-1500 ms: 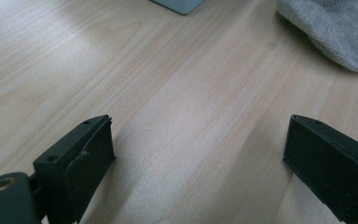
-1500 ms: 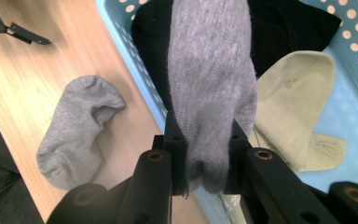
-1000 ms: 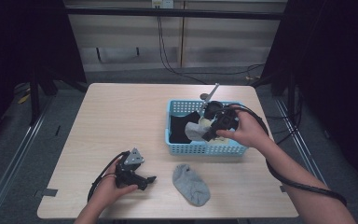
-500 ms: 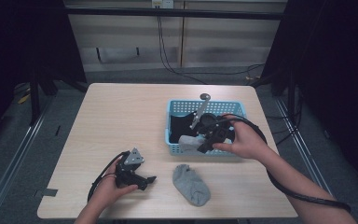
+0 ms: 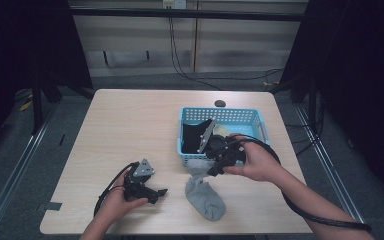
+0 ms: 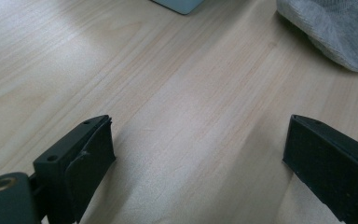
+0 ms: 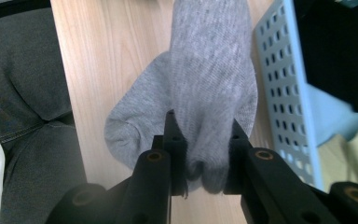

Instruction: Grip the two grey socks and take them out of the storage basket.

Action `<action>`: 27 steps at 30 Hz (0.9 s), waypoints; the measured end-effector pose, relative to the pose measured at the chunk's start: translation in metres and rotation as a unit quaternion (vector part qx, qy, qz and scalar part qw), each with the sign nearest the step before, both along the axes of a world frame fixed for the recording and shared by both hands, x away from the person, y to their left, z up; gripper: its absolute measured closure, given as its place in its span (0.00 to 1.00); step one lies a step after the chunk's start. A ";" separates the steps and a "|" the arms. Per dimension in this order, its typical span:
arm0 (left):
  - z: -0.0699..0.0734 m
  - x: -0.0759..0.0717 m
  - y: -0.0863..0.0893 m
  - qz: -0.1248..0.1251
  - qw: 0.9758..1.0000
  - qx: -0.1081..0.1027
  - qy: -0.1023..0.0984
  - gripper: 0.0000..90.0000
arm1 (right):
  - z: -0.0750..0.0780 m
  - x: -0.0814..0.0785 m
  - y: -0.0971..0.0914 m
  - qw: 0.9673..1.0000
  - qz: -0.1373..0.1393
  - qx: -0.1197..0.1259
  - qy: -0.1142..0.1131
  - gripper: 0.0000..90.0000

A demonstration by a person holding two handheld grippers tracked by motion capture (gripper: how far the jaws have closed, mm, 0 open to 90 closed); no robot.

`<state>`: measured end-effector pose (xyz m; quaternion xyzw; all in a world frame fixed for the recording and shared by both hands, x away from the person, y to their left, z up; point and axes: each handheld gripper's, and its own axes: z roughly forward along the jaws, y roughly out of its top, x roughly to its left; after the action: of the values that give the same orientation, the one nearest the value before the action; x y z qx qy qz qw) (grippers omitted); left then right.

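Observation:
A grey sock [image 7: 209, 60] hangs pinched between the jaws of my right gripper [image 7: 203, 121]. In the high view this right gripper [image 5: 214, 169] is just in front of the blue basket [image 5: 220, 114], with its held sock [image 5: 196, 167] drooping over a second grey sock [image 5: 207, 200] that lies flat on the table. My left gripper [image 5: 152, 192] rests on the table at the front left, open and holding nothing. In its own view the left gripper [image 6: 198, 158] has bare wood between its jaws, and the lying grey sock [image 6: 335, 32] is at the top right.
The basket [image 7: 279, 84] holds a black cloth [image 5: 197, 132] and a pale yellow cloth [image 5: 223, 131]. The wooden table [image 5: 130, 125] has open room at its left and back. Its front edge runs close below the lying sock, with a person's trouser leg [image 7: 28, 93] beyond it.
My right gripper has come out of the basket toward the front edge and a little down, bringing the grey sock over the basket's front rim. The left gripper has stayed put.

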<state>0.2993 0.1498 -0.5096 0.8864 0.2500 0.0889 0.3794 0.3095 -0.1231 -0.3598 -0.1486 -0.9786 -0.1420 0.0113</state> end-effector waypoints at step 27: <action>0.000 0.001 0.000 -0.003 1.000 0.002 0.000 0.08 | -0.034 -0.009 -0.037 0.999 -0.052 0.010 0.011 0.42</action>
<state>0.3007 0.1497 -0.5094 0.8880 0.2473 0.0884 0.3775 0.3003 -0.1601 -0.3941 -0.2008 -0.9679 -0.1505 0.0163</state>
